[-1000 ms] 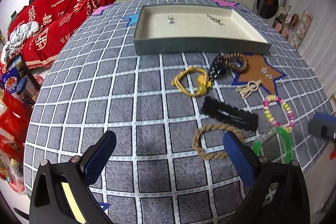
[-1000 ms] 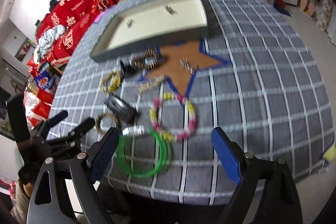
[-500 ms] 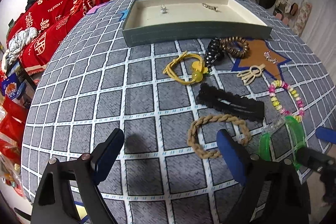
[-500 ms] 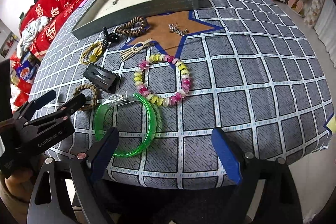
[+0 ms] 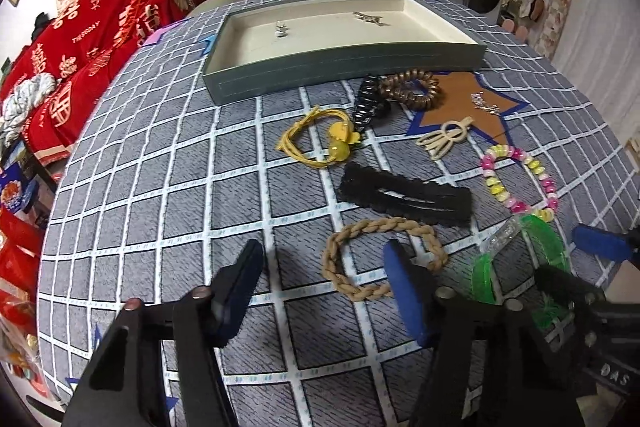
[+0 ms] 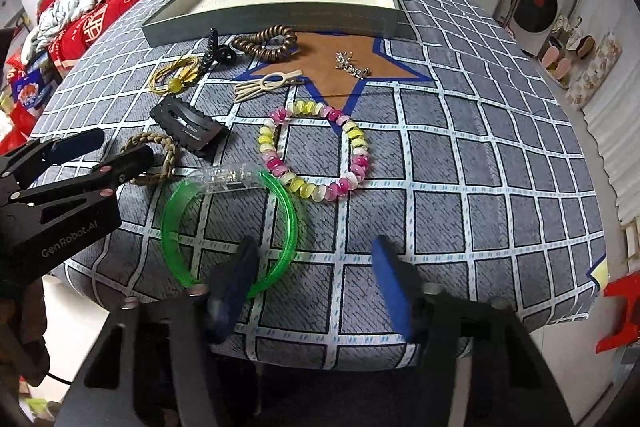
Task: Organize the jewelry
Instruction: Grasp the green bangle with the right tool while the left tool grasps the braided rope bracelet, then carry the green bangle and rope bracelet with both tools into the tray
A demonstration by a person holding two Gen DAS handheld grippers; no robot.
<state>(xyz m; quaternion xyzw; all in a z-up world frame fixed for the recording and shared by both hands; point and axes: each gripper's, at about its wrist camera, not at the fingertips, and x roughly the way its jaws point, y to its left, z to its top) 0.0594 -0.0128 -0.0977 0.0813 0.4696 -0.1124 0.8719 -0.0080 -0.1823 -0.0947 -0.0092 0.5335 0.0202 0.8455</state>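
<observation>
My left gripper hovers low over the checked tablecloth with its jaws closing. The left half of a braided tan hair ring lies between its pads, untouched. My right gripper is closing too, straddling the near right rim of a green bangle without pressing it. Behind them lie a black hair clip, a pink-and-yellow bead bracelet, a yellow hair tie, a brown coil tie and a cream clip. The grey tray at the back holds two small silver pieces.
A silver trinket rests on the brown star patch, and a black claw clip lies near the tray's front wall. The table's near edge runs just under both grippers. Red cushions and a green armchair stand beyond the far side.
Both grippers' jaws have narrowed a good deal. The right gripper has dropped and shifted over the green bangle's rim. The left gripper stayed by the braided ring.
</observation>
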